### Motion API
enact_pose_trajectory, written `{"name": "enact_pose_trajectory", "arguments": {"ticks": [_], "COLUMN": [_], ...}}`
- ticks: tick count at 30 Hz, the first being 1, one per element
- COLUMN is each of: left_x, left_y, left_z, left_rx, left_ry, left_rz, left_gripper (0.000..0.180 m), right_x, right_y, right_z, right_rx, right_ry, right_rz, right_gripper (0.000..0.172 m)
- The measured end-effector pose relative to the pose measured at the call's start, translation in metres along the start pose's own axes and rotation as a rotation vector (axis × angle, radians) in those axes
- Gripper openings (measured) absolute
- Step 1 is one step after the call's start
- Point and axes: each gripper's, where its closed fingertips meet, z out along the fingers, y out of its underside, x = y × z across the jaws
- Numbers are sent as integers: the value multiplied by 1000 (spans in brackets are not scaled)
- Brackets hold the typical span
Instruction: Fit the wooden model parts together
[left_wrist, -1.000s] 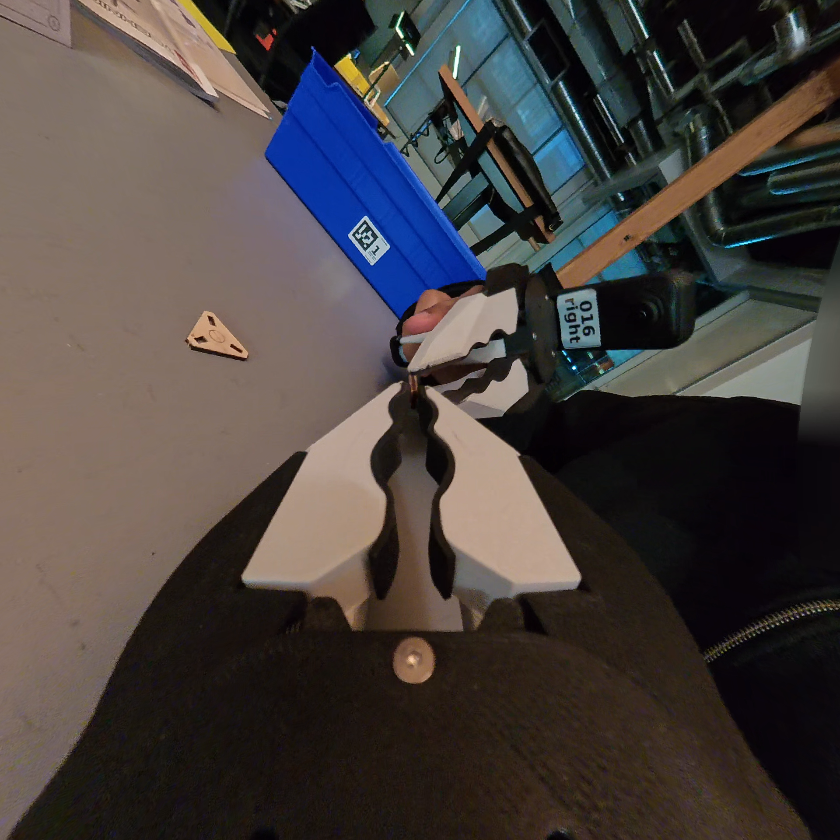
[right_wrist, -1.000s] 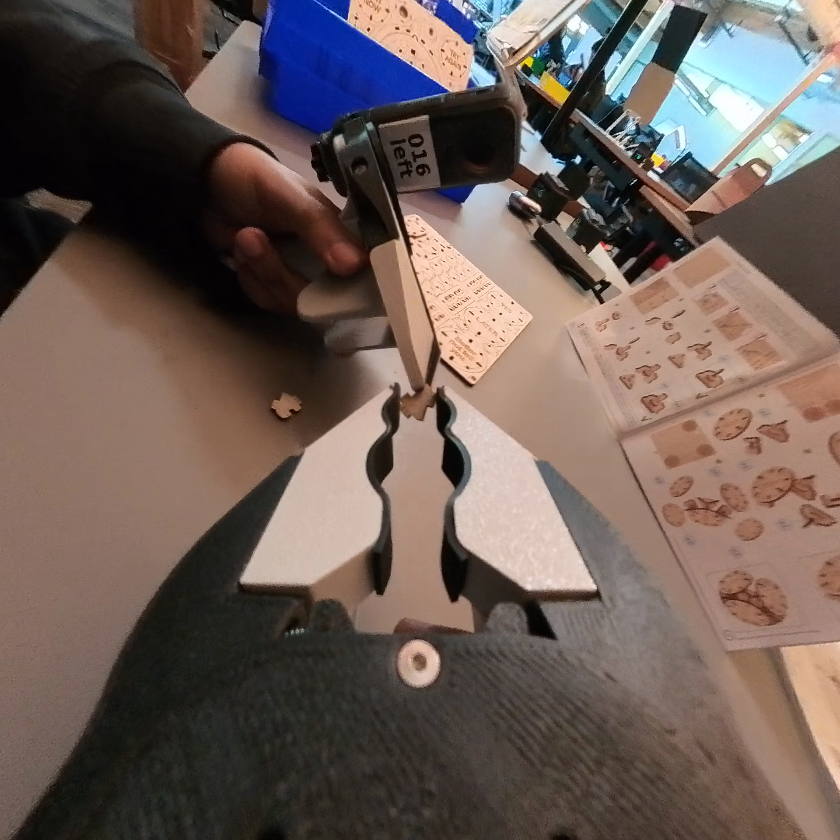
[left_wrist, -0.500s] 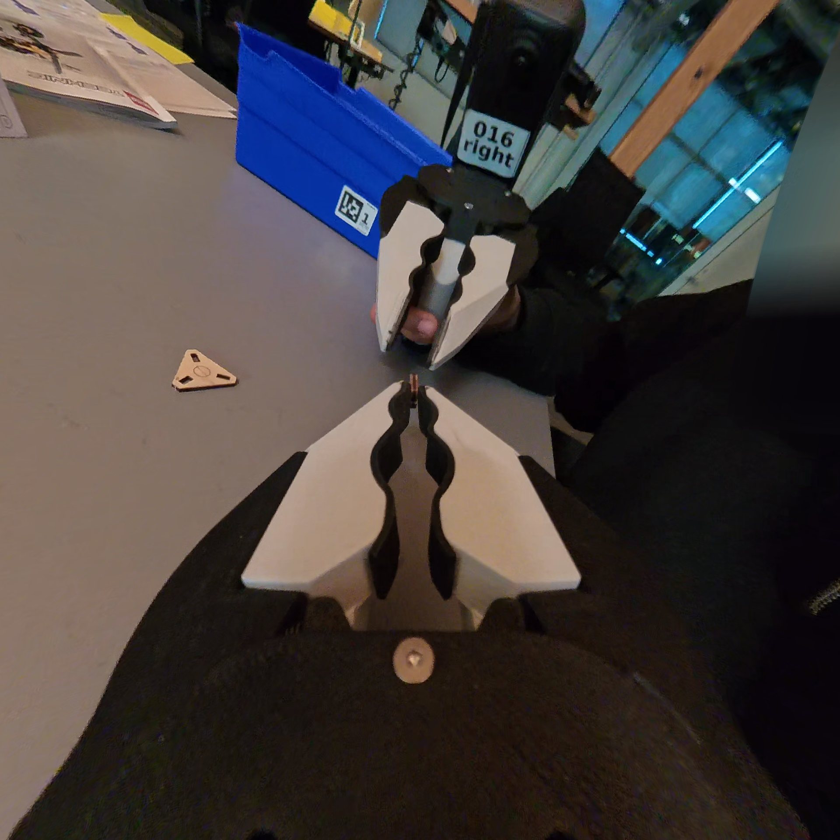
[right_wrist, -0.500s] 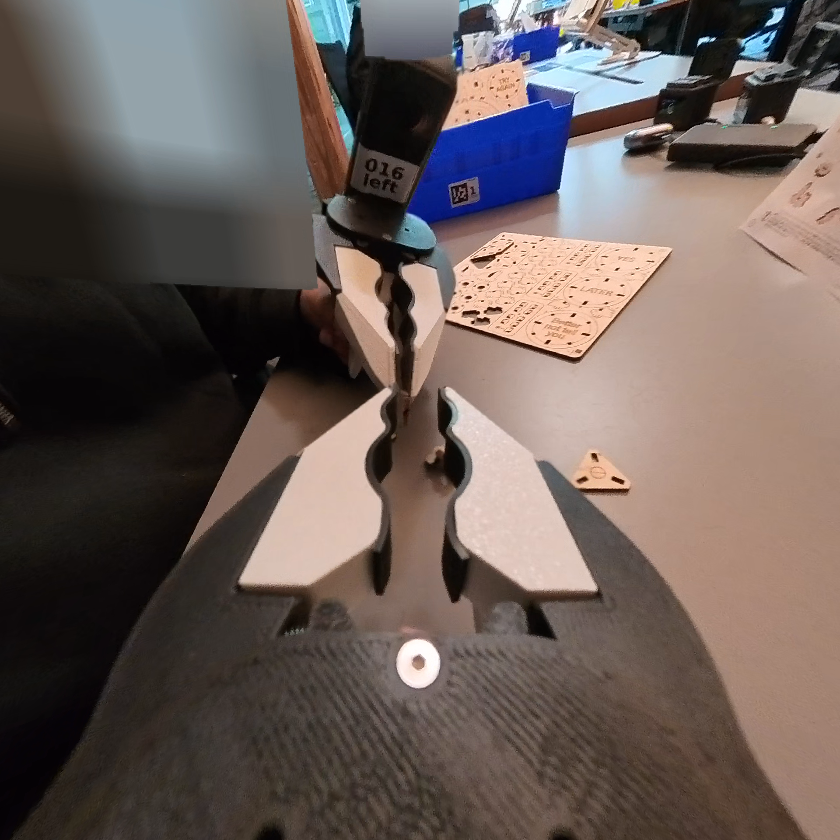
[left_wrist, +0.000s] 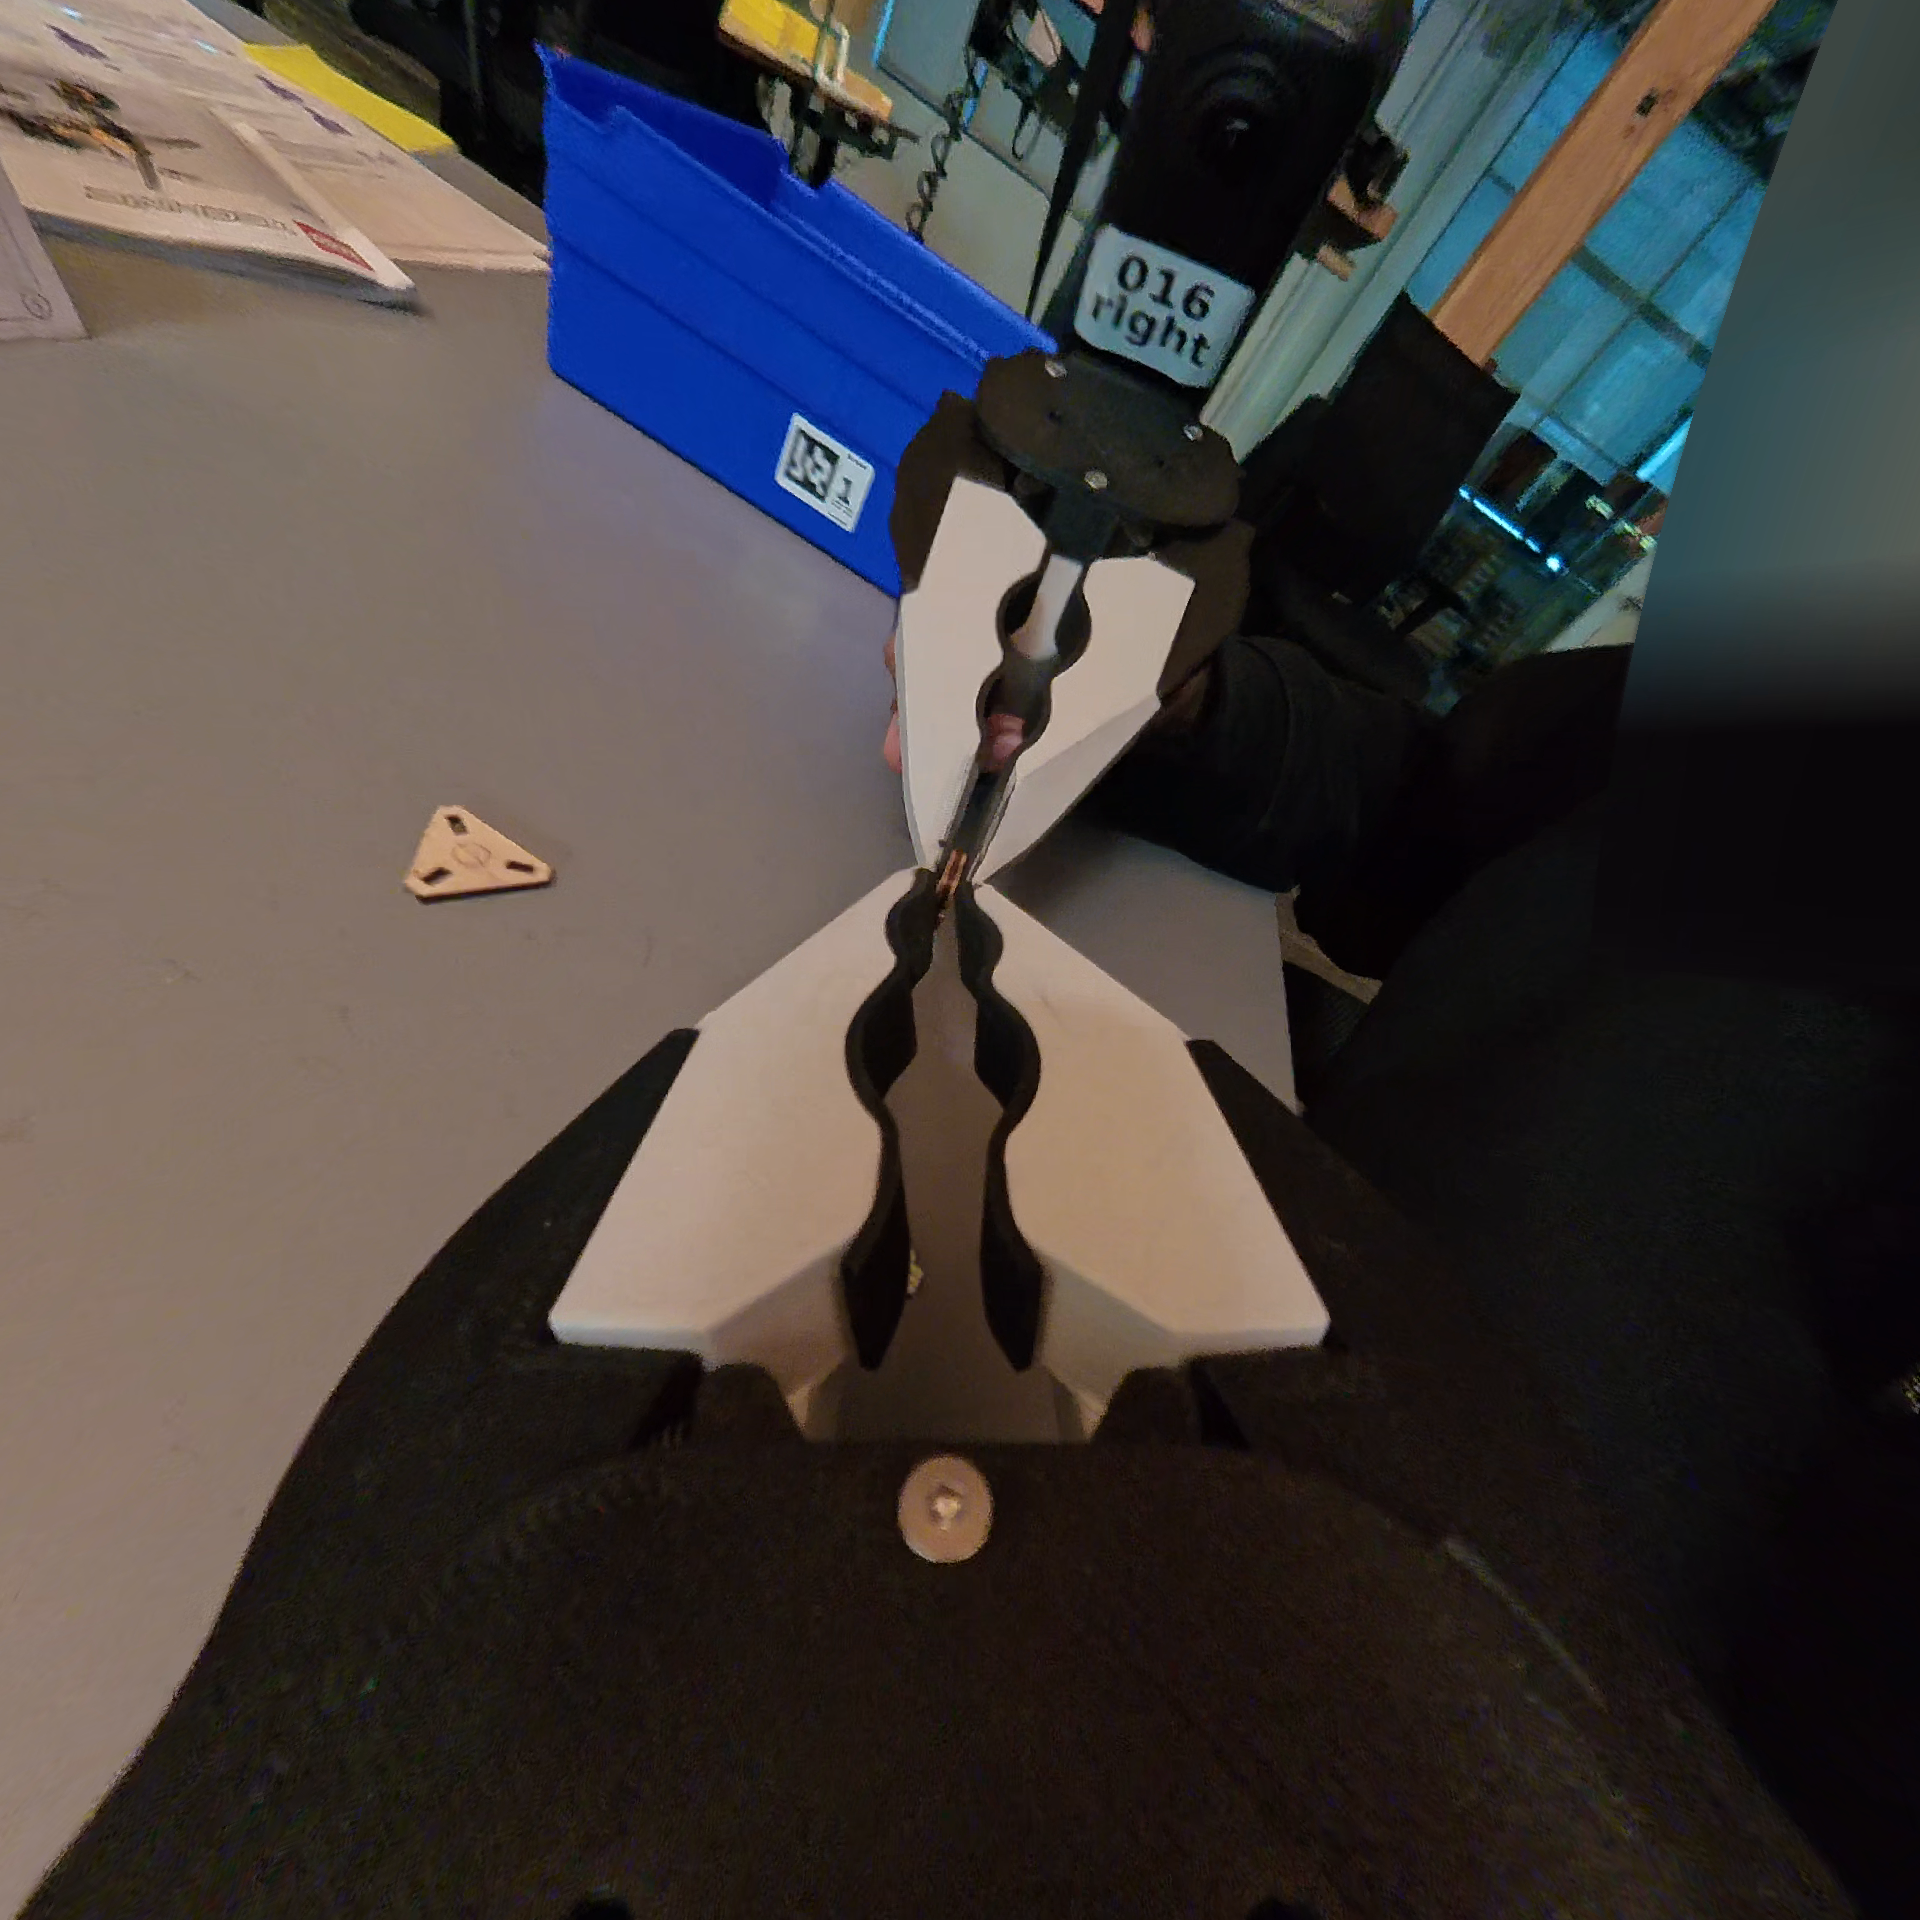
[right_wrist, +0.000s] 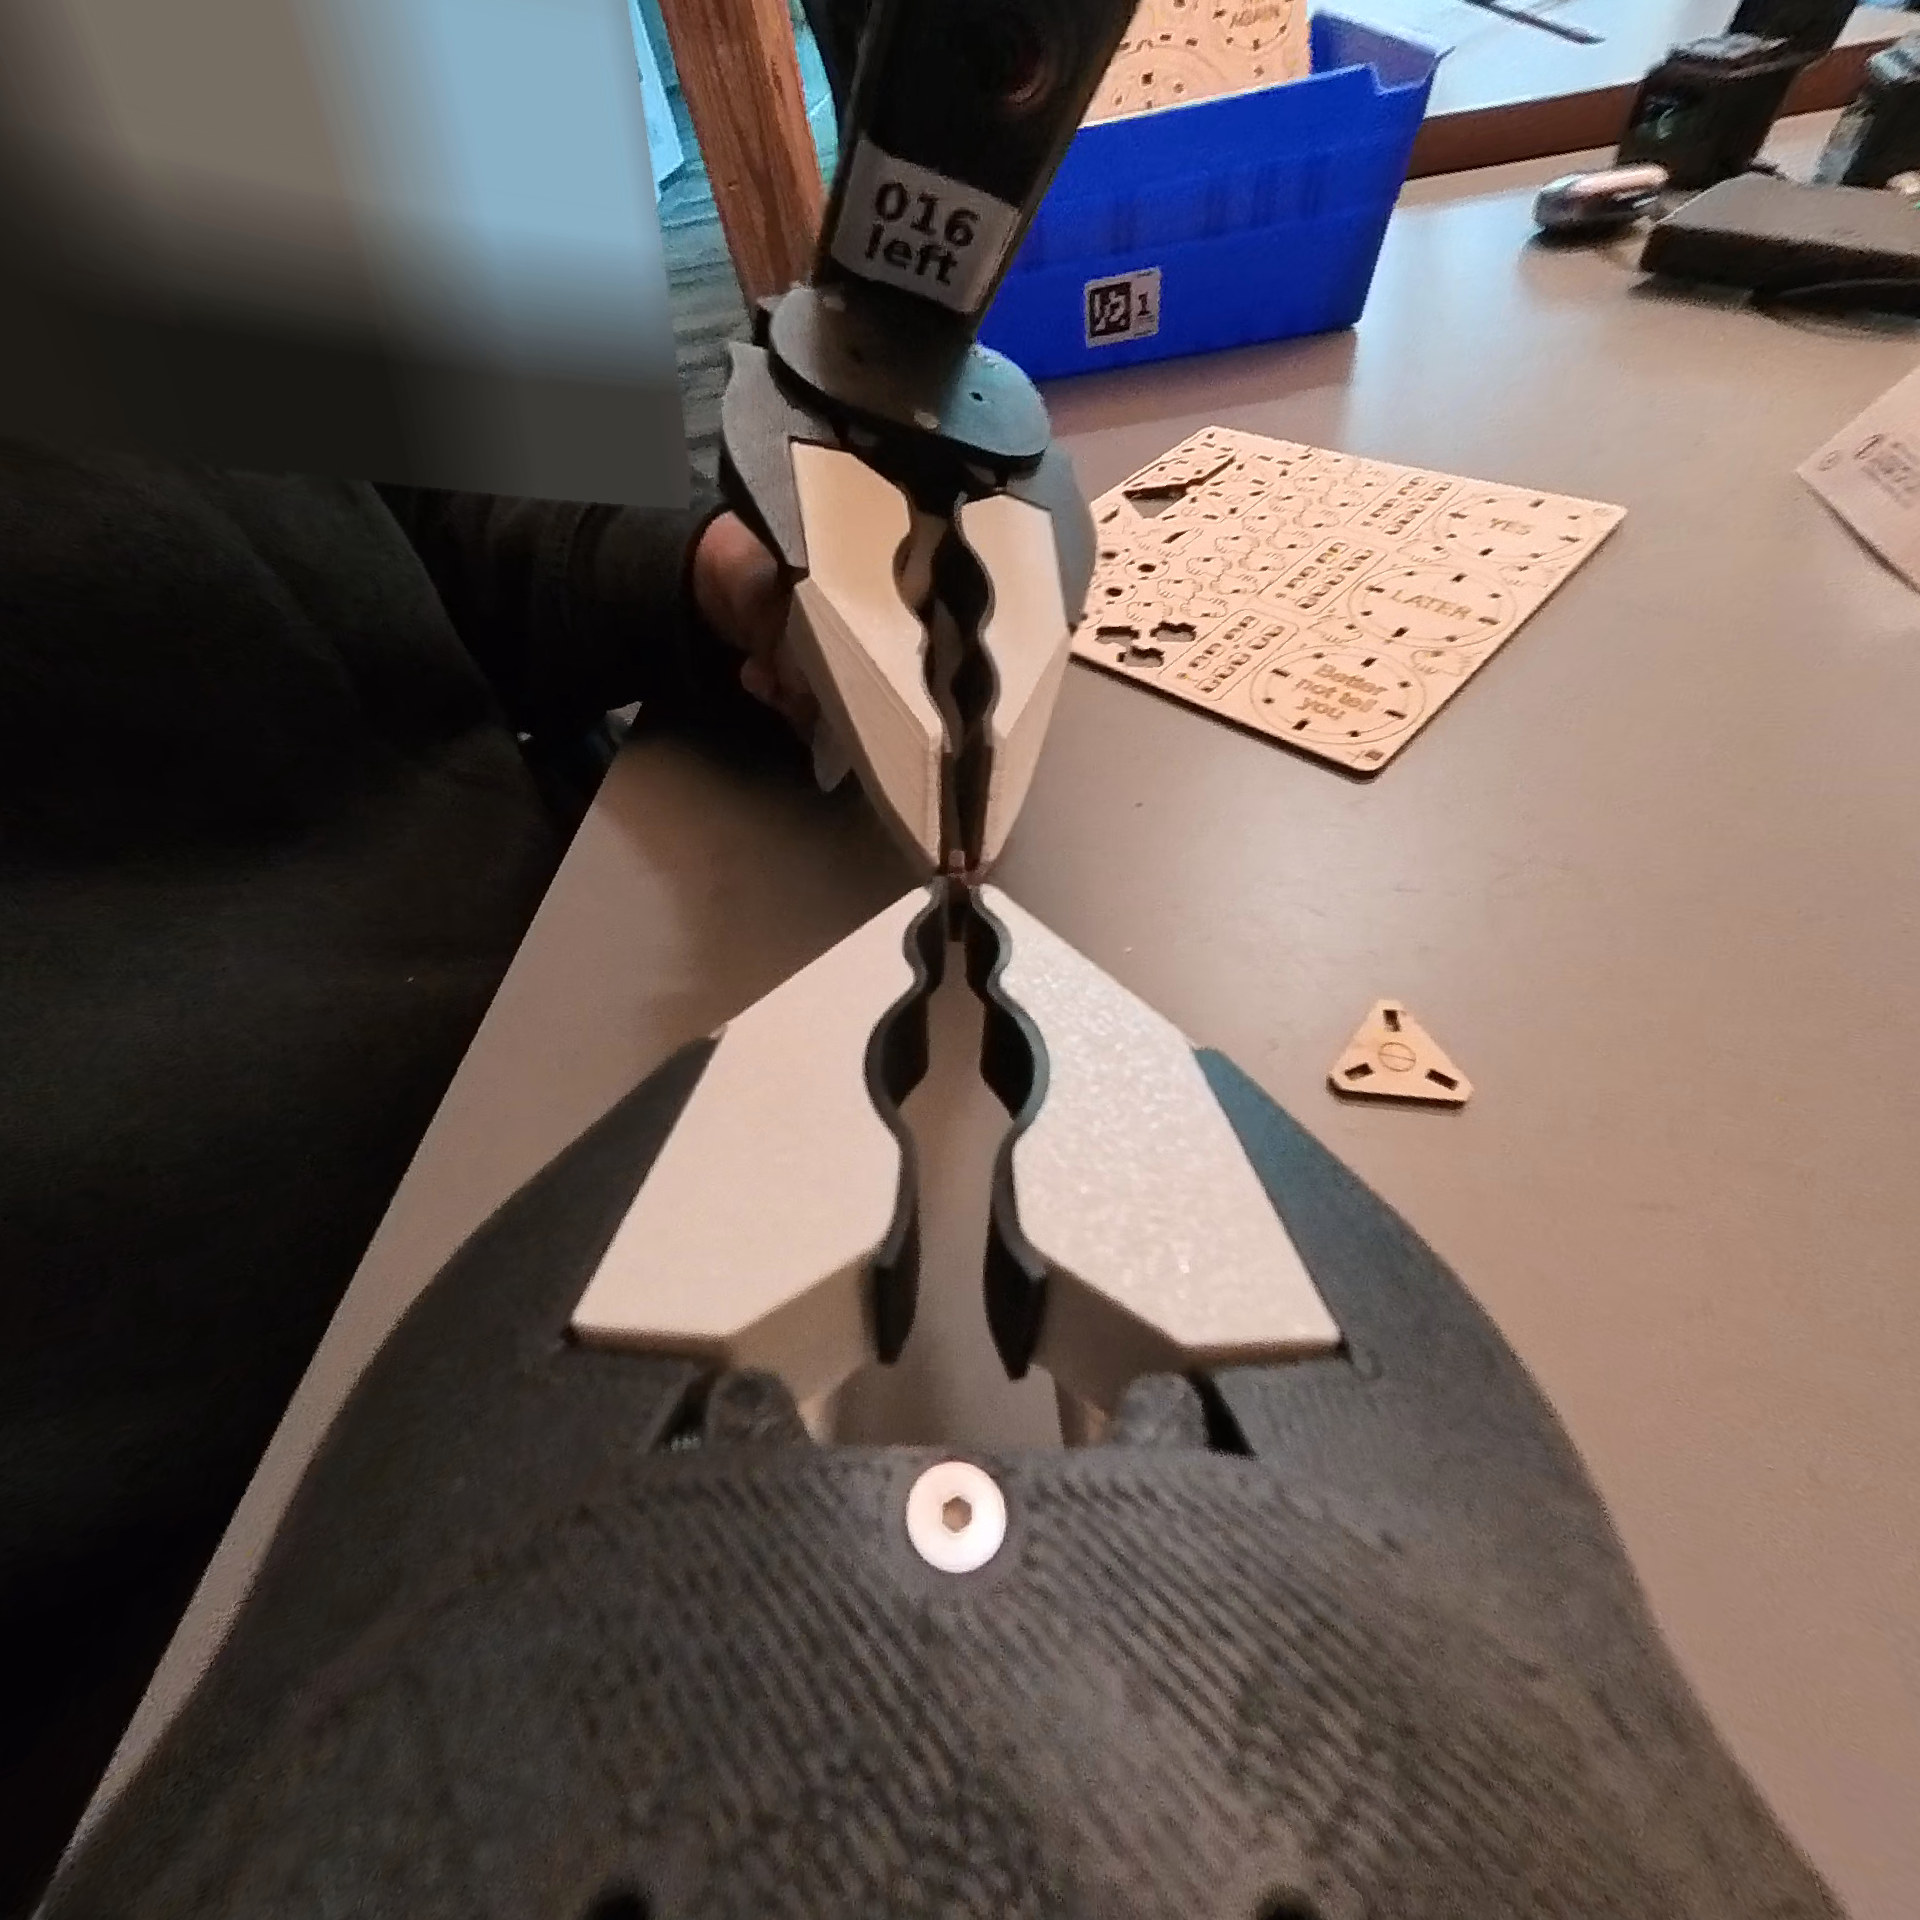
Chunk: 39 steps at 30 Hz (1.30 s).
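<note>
Since half a second ago the right gripper (left_wrist: 961, 857) has narrowed and is now meeting the left gripper (left_wrist: 943, 896) tip to tip, both pinching one thin wooden piece (left_wrist: 948, 878) above the grey table (left_wrist: 260, 623). The right wrist view alone is showing a wooden sheet (right_wrist: 1340, 592) (cut-out panels) and more sheets standing in the blue bin (right_wrist: 1226, 208).

The small wooden piece (left_wrist: 948, 885) pinched between the meeting fingertips is showing only its thin edge, so its shape is staying unreadable. At the upper left, the booklets (left_wrist: 197, 177) are running off the frame. The blue bin (right_wrist: 1226, 197) is being cropped by the top edge.
</note>
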Motion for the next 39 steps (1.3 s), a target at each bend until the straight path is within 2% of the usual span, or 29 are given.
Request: {"name": "enact_pose_trajectory", "arguments": {"ticks": [2,4,8,10,12,16,19,26,29,35,39], "left_x": [-7,-11,-26,-43,-45,-32,-34,-41,-40,-38,-39], "left_y": [-7,-7,21,34,37,32,37,48,45,22,-9], "left_z": [-7,-12,-11,-12,-9,-2,2,7,7,0,-14], "left_rx": [43,24,-221,-338,-364,-294,-322,-390,-370,-166,118], "left_ry": [-46,-93,-266,-406,-451,-377,-371,-422,-411,-286,-71], "left_rz": [29,102,377,506,538,395,290,237,214,-29,-365], "left_gripper": [9,19,31,22,4,0,8,17,1,1,0], "right_x": [9,20,33,33,33,32,32,32,32,31,27], "right_y": [-5,-11,-18,-17,-14,-10,-9,-7,-8,-14,-26], "right_z": [-5,-14,-26,-25,-21,-17,-16,-15,-15,-19,-24], "right_rx": [26,73,151,160,141,112,99,84,85,108,147], "right_ry": [52,103,122,112,115,130,141,150,155,173,225], "right_rz": [5,34,128,149,147,123,118,108,99,64,-76], "right_gripper": [0,0,0,0,0,0,0,0,0,0,0]}}
